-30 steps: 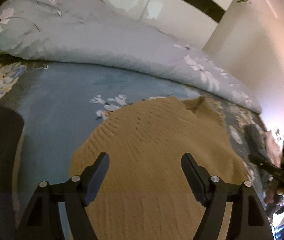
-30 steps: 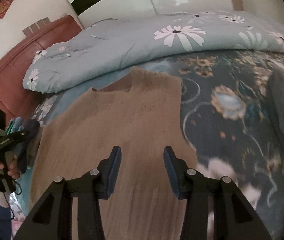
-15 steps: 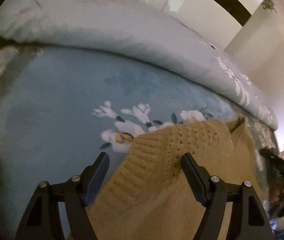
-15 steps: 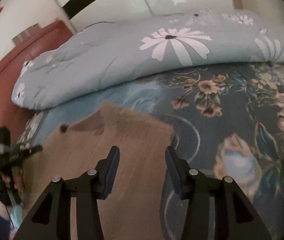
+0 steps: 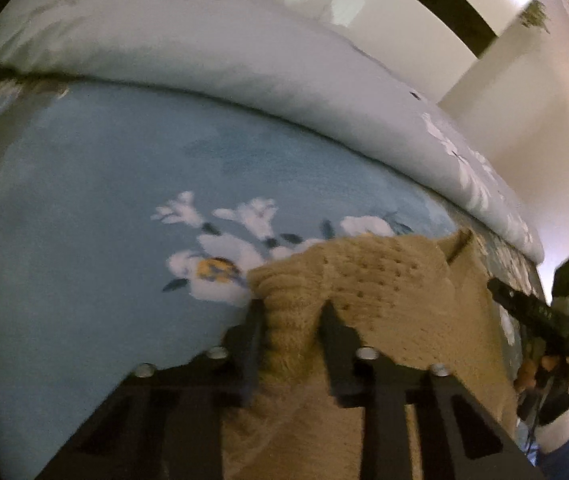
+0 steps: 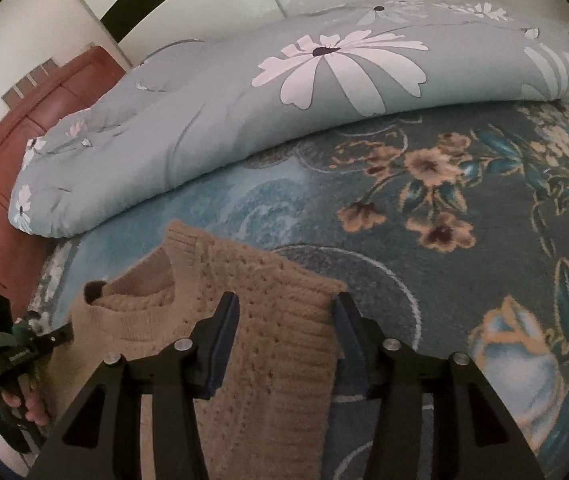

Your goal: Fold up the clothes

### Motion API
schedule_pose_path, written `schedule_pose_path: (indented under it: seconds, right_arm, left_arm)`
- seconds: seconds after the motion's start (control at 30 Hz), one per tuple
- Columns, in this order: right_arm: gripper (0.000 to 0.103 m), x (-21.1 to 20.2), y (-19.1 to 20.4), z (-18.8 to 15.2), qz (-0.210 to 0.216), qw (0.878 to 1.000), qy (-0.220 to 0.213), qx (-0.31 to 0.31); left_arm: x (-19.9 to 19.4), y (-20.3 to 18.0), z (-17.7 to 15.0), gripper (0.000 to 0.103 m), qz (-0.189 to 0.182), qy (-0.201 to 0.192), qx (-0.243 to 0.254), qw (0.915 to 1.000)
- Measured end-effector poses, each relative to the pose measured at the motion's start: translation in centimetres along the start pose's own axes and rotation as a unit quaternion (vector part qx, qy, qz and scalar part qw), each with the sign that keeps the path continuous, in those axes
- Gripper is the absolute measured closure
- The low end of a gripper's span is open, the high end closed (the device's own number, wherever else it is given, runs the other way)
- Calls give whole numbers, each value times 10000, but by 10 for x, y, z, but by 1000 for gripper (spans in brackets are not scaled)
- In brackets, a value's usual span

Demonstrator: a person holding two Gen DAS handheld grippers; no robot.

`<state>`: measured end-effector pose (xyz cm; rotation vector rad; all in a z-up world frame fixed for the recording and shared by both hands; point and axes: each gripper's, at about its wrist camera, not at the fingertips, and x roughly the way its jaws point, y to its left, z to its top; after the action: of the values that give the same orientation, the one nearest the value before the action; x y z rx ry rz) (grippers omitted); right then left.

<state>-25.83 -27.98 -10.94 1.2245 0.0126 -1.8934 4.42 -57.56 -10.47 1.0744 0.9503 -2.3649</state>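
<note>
A tan knitted sweater [image 5: 388, 292] lies flat on a blue floral bedspread [image 5: 96, 208]. My left gripper [image 5: 292, 308] is shut on the sweater's ribbed shoulder corner, with the knit bunched between its fingers. In the right wrist view my right gripper [image 6: 286, 312] is open, its two fingers astride the other shoulder of the sweater [image 6: 268, 320], next to the neck opening [image 6: 136, 292]. Each gripper also shows at the edge of the other's view, the right gripper [image 5: 540, 316] and the left gripper [image 6: 12, 352].
A rolled pale blue duvet with white flowers [image 6: 284, 80] lies along the far side of the bed. A red wooden headboard [image 6: 0, 152] stands at the left. White wardrobe doors [image 5: 404, 12] and a wall are behind the bed.
Both grippers moved forward over the sweater to its shoulder end. My left gripper closed on the shoulder corner. My right gripper stayed open and now straddles the other shoulder.
</note>
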Motion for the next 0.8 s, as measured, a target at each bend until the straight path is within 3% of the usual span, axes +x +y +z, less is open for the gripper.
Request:
schedule_pose_path:
  seconds: [0.07, 0.13, 0.27, 0.5, 0.67, 0.73, 0.8]
  right_arm:
    - [62, -2, -1, -1, 27, 10000, -31, 63]
    - [88, -6, 0, -3, 75, 9999, -73, 50]
    - [91, -33, 14, -21, 514, 9979, -245, -293]
    - [92, -92, 48, -60, 1338, 9828, -515, -1161]
    - [96, -109, 58, -101, 1356, 9770, -219, -1630]
    - [96, -108, 53, -112, 1244, 9784, -71, -1651]
    - [96, -104, 45, -115, 1092, 9818, 18, -1553]
  left_arm:
    - [-3, -12, -3, 81, 29, 11, 265, 9996]
    - [-9, -23, -11, 83, -26, 24, 541, 9985]
    - [-23, -38, -34, 84, -386, 129, 914, 9950]
    - [-41, -49, -75, 84, -554, 471, 1469, 9865]
    - [-62, -45, -80, 82, -884, 603, 1701, 9796]
    - [-66, -44, -75, 79, -798, 509, 1694, 9810]
    - [-67, -36, -62, 69, -757, 357, 1422, 9863]
